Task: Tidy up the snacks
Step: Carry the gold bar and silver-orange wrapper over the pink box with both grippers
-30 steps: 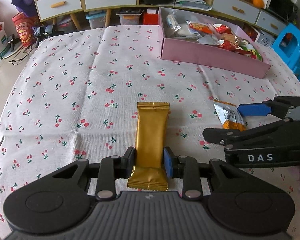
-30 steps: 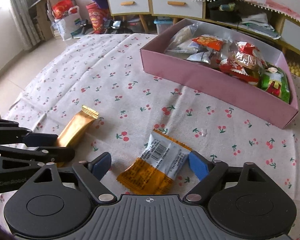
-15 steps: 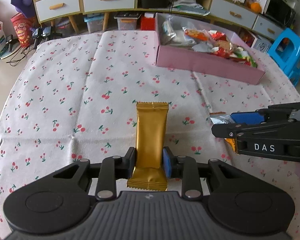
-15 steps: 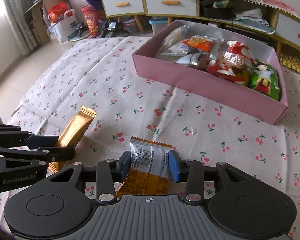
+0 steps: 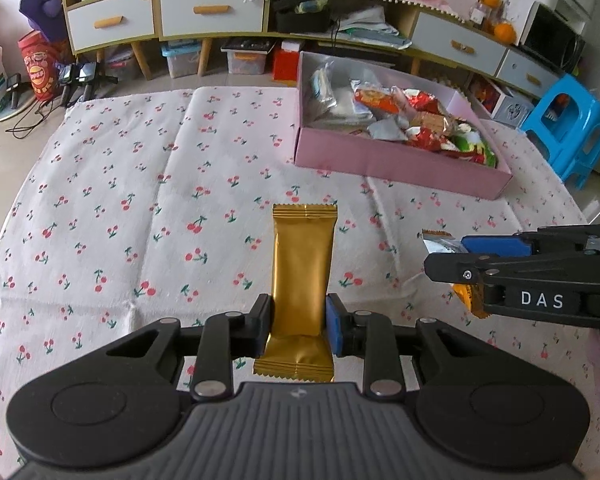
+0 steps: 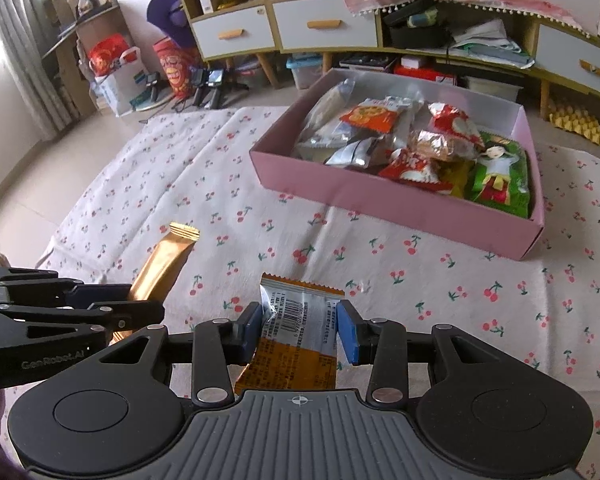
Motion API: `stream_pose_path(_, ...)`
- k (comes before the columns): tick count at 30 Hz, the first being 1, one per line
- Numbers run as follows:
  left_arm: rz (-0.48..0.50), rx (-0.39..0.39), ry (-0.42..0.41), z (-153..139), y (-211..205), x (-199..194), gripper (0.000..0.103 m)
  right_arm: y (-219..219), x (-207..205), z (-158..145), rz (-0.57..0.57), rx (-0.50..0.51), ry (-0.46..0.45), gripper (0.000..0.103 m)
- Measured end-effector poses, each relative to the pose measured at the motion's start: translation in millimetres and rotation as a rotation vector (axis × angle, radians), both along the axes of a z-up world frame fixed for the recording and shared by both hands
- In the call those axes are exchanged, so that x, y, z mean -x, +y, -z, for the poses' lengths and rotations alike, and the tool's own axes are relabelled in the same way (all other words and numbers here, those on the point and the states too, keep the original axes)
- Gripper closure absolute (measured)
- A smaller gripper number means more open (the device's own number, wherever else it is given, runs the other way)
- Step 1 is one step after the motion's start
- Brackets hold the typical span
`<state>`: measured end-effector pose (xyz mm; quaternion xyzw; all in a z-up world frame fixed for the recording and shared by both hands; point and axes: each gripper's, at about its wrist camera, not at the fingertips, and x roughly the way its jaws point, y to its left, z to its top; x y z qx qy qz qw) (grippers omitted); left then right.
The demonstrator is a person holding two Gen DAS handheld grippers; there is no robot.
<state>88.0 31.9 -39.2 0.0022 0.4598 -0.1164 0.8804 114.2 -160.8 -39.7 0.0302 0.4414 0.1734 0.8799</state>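
Pink box already crowded with snack packets; two snacks left to stow, both in hand above the cherry-print counter. Left gripper jaws clamped on gold foil bar, smooth, crimped ends. Right gripper jaws clamped on orange-and-silver packet, barcode up, slightly crumpled.

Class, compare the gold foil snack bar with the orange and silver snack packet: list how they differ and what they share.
The long, narrow gold foil snack bar is plain, while the wider orange and silver snack packet carries a barcode and print. The left claw grips the bar; the right claw grips the packet. Both are sealed with crimped ends, outside the pink box.
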Motion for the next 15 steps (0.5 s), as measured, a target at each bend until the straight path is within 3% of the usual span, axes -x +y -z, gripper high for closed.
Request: stream_pose_path(15,-0.023,0.050,-0.034,-21.9,-22.6,-31.1,0.077,-39.0,-22.3,-33.5,0.106,-0.082,-0.052,0.064)
